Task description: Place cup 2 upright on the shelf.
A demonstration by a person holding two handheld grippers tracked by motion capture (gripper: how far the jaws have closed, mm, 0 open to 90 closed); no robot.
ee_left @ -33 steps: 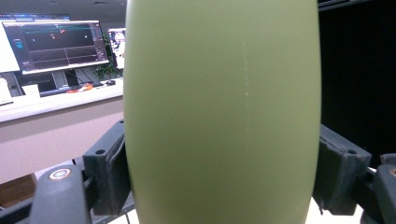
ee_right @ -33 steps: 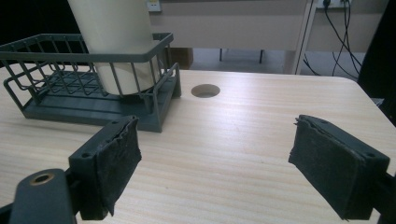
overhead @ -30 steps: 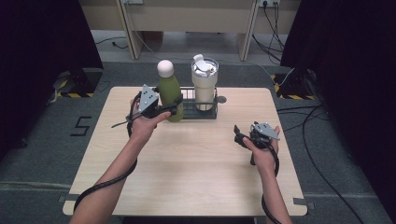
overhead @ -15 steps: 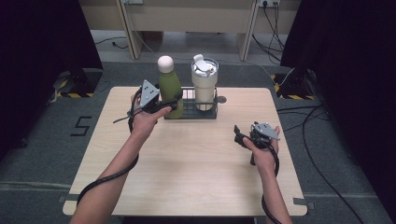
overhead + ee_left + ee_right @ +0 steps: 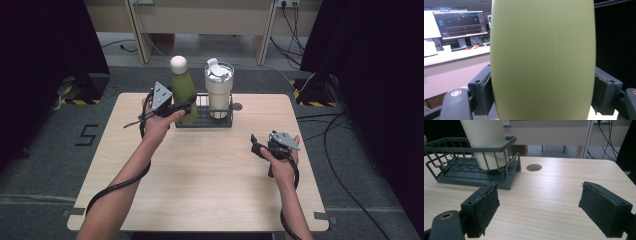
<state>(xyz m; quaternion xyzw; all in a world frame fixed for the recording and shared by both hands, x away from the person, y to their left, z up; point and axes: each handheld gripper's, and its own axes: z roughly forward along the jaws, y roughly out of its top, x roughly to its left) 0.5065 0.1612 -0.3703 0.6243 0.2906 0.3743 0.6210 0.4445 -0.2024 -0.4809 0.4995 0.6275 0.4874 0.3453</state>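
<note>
My left gripper [image 5: 186, 106] clamps the green bottle [image 5: 183, 92], which stands upright at the left end of the wire rack [image 5: 202, 120], beside the cream tumbler [image 5: 219, 90]. My right gripper [image 5: 540, 205] hangs wide open, empty, over the table [image 5: 200, 175].

Green bottle [image 5: 183, 92], clamped in the left gripper [image 5: 186, 106], now slightly higher above the rack [image 5: 204, 120].

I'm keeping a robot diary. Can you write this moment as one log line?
left gripper: shut on green bottle | right gripper: open, empty, over table | cream tumbler: in wire rack
</note>
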